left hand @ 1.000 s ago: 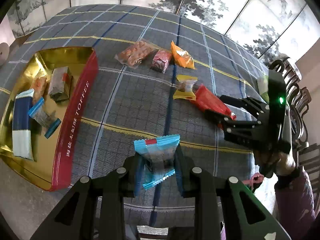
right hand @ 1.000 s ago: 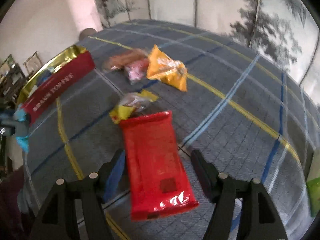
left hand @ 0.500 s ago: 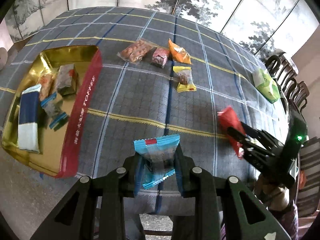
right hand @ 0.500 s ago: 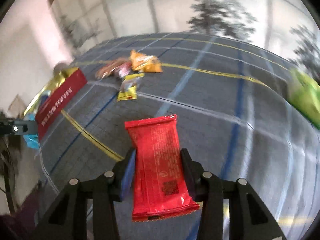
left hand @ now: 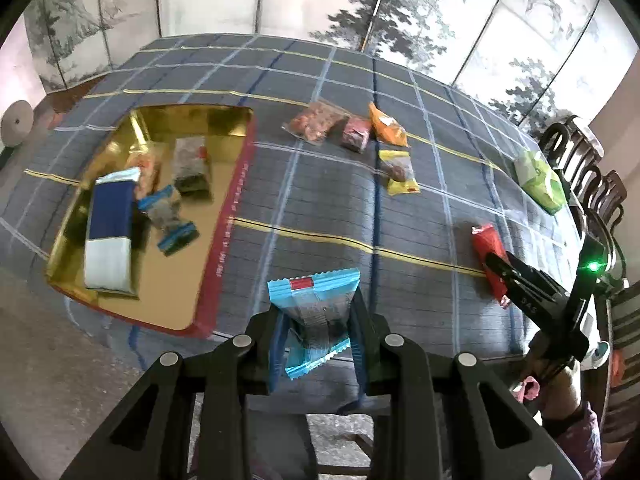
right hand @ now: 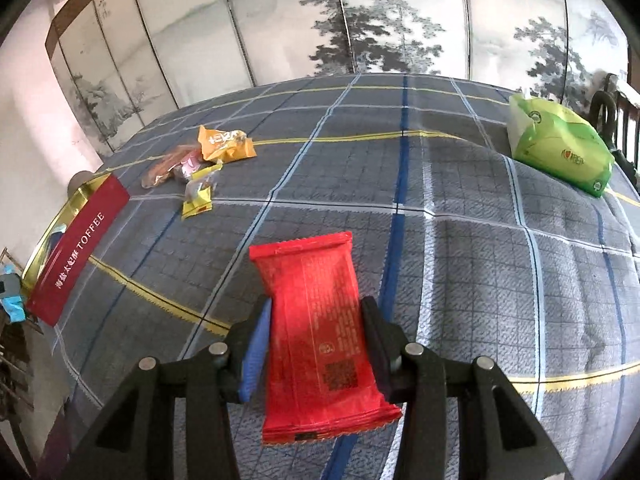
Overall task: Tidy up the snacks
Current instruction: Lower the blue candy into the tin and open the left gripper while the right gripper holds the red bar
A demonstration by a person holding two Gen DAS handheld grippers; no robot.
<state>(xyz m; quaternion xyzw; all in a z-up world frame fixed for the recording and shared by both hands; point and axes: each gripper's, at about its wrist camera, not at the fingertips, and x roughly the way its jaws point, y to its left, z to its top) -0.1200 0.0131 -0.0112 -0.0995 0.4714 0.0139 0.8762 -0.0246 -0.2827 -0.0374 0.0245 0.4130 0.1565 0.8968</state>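
Note:
My left gripper is shut on a light blue snack packet, held above the table's near edge, right of the gold tin with a red "TOFFEE" side. The tin holds several snacks, among them a blue and white pack. My right gripper is shut on a red snack packet, lifted over the plaid tablecloth; it also shows in the left wrist view. Loose snacks lie mid-table: an orange packet, a yellow one, a pink one and a clear bag.
A green bag lies at the table's far right edge, near dark wooden chairs. A painted folding screen stands behind the table. The tin also shows at the left in the right wrist view.
My right gripper has closed on the red packet, lifted it off the cloth and pulled back toward the table's right side. My left gripper keeps the blue packet and has drawn back from the table.

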